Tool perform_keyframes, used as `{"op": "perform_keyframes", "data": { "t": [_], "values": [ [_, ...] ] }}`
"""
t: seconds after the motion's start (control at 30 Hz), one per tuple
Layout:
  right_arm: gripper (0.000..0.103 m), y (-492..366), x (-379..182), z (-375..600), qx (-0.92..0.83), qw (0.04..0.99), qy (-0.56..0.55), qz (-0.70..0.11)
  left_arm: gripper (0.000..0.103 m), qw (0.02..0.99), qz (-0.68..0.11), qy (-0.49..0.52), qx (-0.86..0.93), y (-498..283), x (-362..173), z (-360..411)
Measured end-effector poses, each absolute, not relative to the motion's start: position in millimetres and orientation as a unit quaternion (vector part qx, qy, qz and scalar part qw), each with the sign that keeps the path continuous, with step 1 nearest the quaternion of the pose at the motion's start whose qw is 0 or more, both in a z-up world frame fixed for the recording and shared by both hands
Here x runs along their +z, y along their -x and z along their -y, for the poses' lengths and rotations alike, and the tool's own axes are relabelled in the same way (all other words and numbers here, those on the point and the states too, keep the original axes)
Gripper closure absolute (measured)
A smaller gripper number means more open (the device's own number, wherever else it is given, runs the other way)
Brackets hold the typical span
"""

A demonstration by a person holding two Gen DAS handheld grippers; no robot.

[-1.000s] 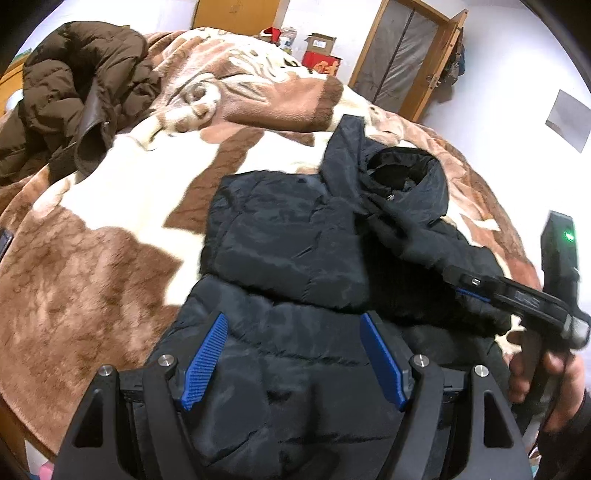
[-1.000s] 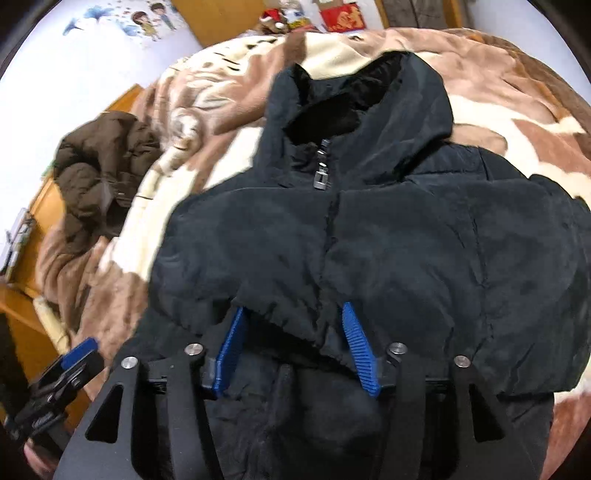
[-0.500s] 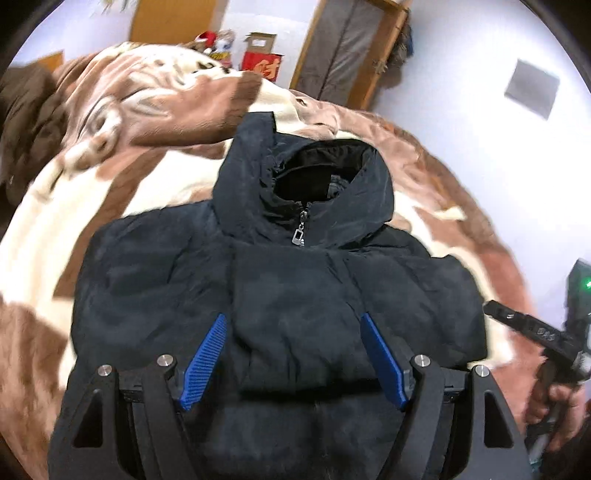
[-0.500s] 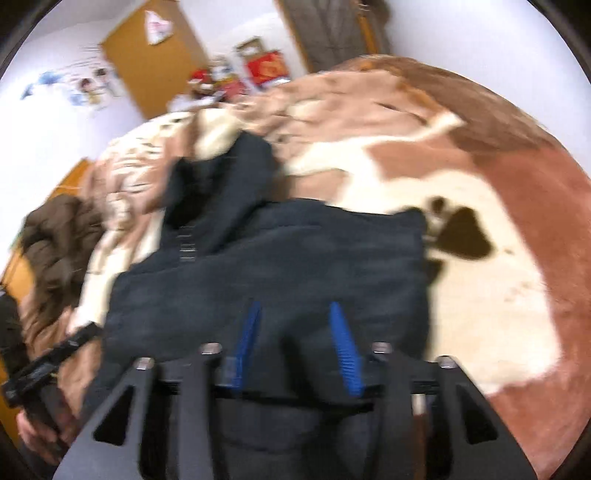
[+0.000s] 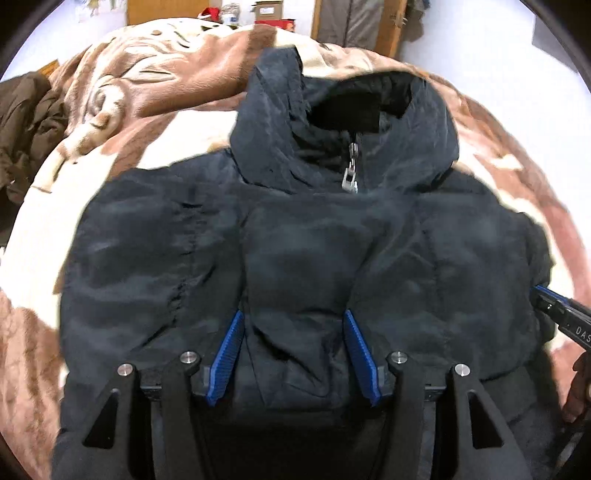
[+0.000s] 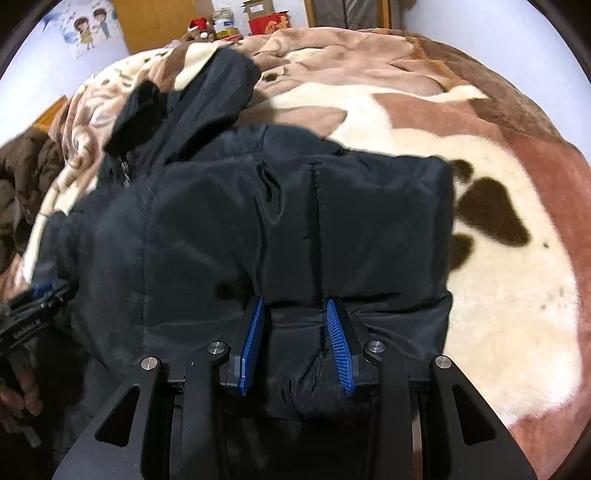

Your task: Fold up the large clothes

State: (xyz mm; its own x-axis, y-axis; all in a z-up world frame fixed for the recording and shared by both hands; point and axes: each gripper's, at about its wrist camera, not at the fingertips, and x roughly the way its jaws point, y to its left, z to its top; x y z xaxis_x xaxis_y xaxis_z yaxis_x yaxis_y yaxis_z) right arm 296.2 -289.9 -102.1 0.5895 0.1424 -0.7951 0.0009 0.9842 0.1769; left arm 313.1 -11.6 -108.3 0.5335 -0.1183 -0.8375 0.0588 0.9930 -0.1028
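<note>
A black hooded puffer jacket (image 5: 303, 236) lies on the bed, front up, zipper pull (image 5: 351, 177) below the hood, sleeves folded in over the chest. It also shows in the right wrist view (image 6: 295, 229). My left gripper (image 5: 293, 354) sits low at the jacket's near middle, blue pads (image 5: 227, 354) apart with a ridge of fabric between them. My right gripper (image 6: 295, 343) is at the jacket's right part, jaws narrowed onto a bunched fold of the jacket. The right gripper's tip shows at the left wrist view's right edge (image 5: 561, 314).
A brown and cream plush blanket (image 6: 443, 147) covers the bed. A brown coat (image 5: 26, 122) lies heaped at the far left. Boxes (image 6: 266, 18) and doors stand beyond the bed's far end.
Both grippers moved in closer over the jacket. The left gripper narrowed around a fabric ridge. The right gripper swung back left and closed onto a fold.
</note>
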Motion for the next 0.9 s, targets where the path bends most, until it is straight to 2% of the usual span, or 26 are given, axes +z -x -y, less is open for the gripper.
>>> {"op": "perform_keyframes", "data": {
  "t": [0.07,0.2,0.37,0.6,0.73,0.9],
  "values": [
    [0.066,-288.9,-80.6,301.8,0.042,0.901,-0.095,-0.42,0.045,0.888,-0.452,0.05,-0.067,-306.2,-81.8,7.4],
    [0.066,-309.8,-62.1,310.6,0.027,0.909,-0.091,-0.407,0.045,0.909,-0.411,0.015,-0.069,-325.1,-55.0,23.3],
    [0.067,-354.4,-95.1,312.0,0.012,0.89,-0.076,-0.45,0.044,0.876,-0.479,0.005,-0.052,-376.6,-116.2,25.5],
    [0.067,-360.8,-128.3,296.5,0.002,0.889,-0.021,-0.458,0.042,0.889,-0.454,-0.012,-0.053,-372.7,-140.3,32.2],
    [0.067,-350.1,-99.6,300.0,-0.005,0.892,-0.027,-0.45,0.045,0.885,-0.462,-0.017,-0.054,-369.1,-115.9,29.4],
    [0.067,-290.1,-57.8,300.8,0.021,0.913,-0.063,-0.403,0.047,0.908,-0.409,-0.022,-0.086,-316.2,-66.2,21.7]
  ]
}}
